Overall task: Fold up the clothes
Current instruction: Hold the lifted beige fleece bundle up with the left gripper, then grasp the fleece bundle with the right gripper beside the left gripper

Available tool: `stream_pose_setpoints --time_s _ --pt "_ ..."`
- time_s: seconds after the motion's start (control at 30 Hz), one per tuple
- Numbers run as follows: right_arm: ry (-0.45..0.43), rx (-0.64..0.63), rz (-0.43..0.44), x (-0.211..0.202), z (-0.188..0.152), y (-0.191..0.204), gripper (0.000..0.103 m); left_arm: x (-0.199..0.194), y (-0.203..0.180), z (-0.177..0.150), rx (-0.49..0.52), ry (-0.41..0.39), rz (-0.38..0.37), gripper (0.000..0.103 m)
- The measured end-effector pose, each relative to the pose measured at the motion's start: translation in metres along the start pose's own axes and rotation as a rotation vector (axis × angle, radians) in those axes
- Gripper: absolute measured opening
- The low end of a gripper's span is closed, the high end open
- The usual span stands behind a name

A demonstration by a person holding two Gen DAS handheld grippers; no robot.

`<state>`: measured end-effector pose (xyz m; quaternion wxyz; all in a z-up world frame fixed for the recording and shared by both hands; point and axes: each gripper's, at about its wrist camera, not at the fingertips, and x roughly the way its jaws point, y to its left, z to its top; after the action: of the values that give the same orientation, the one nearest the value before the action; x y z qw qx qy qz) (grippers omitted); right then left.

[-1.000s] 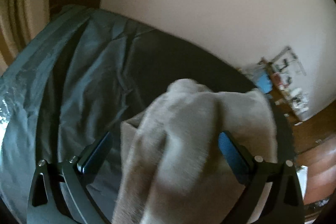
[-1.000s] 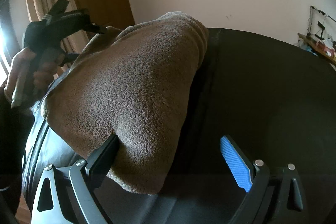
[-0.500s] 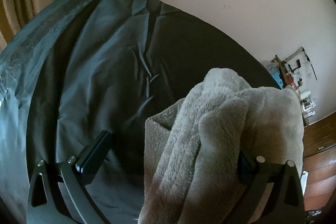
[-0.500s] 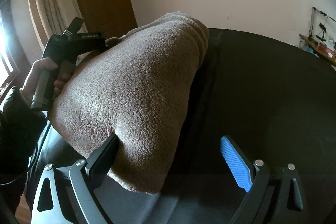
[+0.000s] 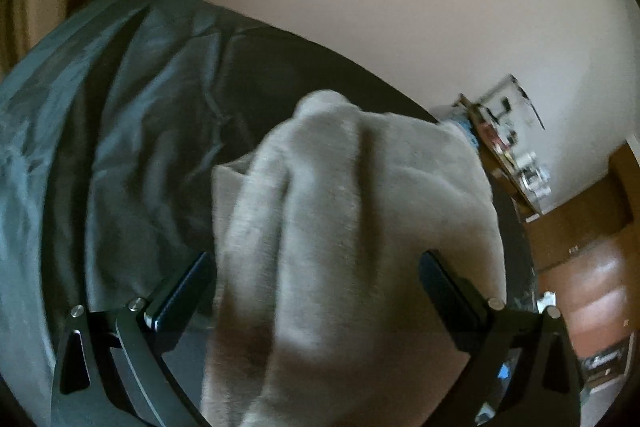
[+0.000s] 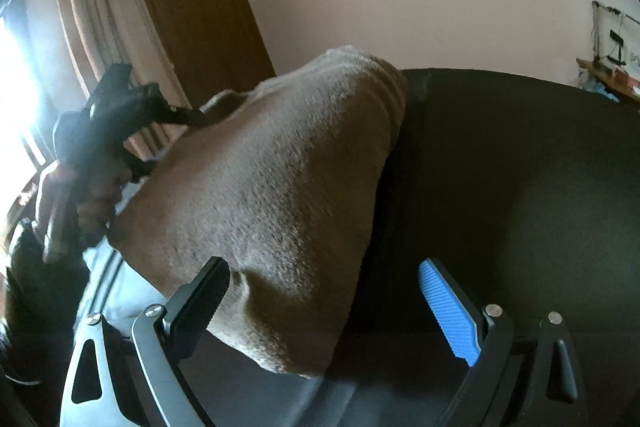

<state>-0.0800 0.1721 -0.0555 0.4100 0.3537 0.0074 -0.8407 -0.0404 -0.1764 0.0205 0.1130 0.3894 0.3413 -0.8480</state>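
Tilting back, seemingly: fleece garment [image 5: 344,251].

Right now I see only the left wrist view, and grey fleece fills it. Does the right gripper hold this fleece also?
Observer: No. The right gripper is open; its blue pad stands clear of the fleece.
Operator: What lies beside the fleece there?
Observer: The dark bed cover, smooth on that side.
Operator: Can you see my left gripper?
Observer: Yes. The left gripper meets the fleece's far edge, with a hand around its handle.
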Motion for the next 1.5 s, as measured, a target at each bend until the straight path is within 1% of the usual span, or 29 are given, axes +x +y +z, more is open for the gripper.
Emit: stream_pose_setpoints --time_s 0.07,0.13,0.2,0.27,0.37,0.43,0.47,0.5,0.6,0.7,0.73,0.77,0.83,0.93,1.0,1.03,1.1,1.13,1.2,1.23,1.27,1.33,1.4,1.5 --pt "-0.027 0.015 0.023 -0.004 0.000 -0.002 0.097 0.010 0.001 -0.003 0.020 0.006 0.037 0.103" --pt "-0.056 0.057 0.042 -0.007 0.001 -0.010 0.097 0.020 0.007 -0.002 0.013 0.030 0.032 0.103" --pt "-0.074 0.081 -0.005 -0.009 0.006 -0.015 0.097 0.023 0.016 -0.001 -0.014 0.042 0.010 0.103" --pt "-0.082 0.070 -0.047 -0.009 0.015 -0.013 0.097 0.023 0.024 0.001 -0.041 0.049 -0.003 0.103" --pt "-0.097 -0.018 -0.109 -0.006 0.044 0.002 0.097 0.022 0.025 -0.001 -0.036 0.052 -0.005 0.103" --pt "-0.109 -0.114 -0.181 0.003 0.064 0.017 0.097 0.022 0.023 -0.002 -0.023 0.046 0.005 0.103" --pt "-0.106 -0.147 -0.214 0.011 0.072 0.021 0.097 0.021 0.023 -0.002 -0.019 0.044 0.005 0.103" --pt "-0.084 -0.175 -0.256 0.022 0.079 0.024 0.097 0.020 0.024 -0.004 -0.022 0.047 0.000 0.103" --pt "-0.021 -0.191 -0.333 0.050 0.085 0.019 0.097 0.023 0.029 -0.002 -0.032 0.055 -0.019 0.103" --pt "0.055 -0.218 -0.364 0.075 0.083 0.014 0.097 0.024 0.026 -0.004 -0.016 0.053 -0.002 0.103" --pt "0.067 -0.233 -0.376 0.080 0.081 0.014 0.098 0.024 0.025 -0.005 -0.011 0.053 0.004 0.103" --pt "0.069 -0.251 -0.390 0.082 0.078 0.016 0.101 0.023 0.024 -0.006 -0.008 0.053 0.006 0.103" --pt "0.067 -0.256 -0.401 0.083 0.076 0.016 0.102 0.022 0.024 -0.007 -0.009 0.054 0.002 0.103" --pt "0.091 -0.224 -0.364 0.083 0.078 0.010 0.102 0.022 0.027 -0.009 -0.011 0.056 -0.007 0.103" --pt "0.103 -0.188 -0.318 0.080 0.081 0.004 0.102 0.021 0.030 -0.008 -0.019 0.062 -0.026 0.103" --pt "0.107 -0.152 -0.266 0.077 0.083 0.000 0.102 0.021 0.032 -0.007 -0.024 0.068 -0.040 0.103" --pt "0.113 -0.034 -0.097 0.069 0.088 -0.014 0.102 0.016 0.033 -0.006 -0.026 0.070 -0.082 0.103" --pt "0.111 0.014 -0.028 0.066 0.090 -0.019 0.102 0.013 0.031 -0.005 -0.018 0.064 -0.104 0.103" --pt "0.113 0.065 0.046 0.065 0.092 -0.025 0.102 0.007 0.027 -0.002 0.021 0.043 -0.142 0.103" --pt "0.116 0.072 0.063 0.066 0.092 -0.026 0.102 0.006 0.027 -0.002 0.022 0.043 -0.156 0.103" --pt "0.122 0.067 0.058 0.069 0.092 -0.026 0.102 0.006 0.028 -0.001 0.017 0.048 -0.169 0.103" --pt "0.141 0.070 0.045 0.076 0.089 -0.029 0.102 0.012 0.034 0.001 -0.017 0.082 -0.188 0.103" --pt "0.161 0.108 0.059 0.082 0.084 -0.038 0.102 0.022 0.043 0.002 -0.060 0.126 -0.209 0.103" --pt "0.180 0.187 0.126 0.090 0.080 -0.049 0.102 0.028 0.052 0.004 -0.095 0.161 -0.244 0.102"
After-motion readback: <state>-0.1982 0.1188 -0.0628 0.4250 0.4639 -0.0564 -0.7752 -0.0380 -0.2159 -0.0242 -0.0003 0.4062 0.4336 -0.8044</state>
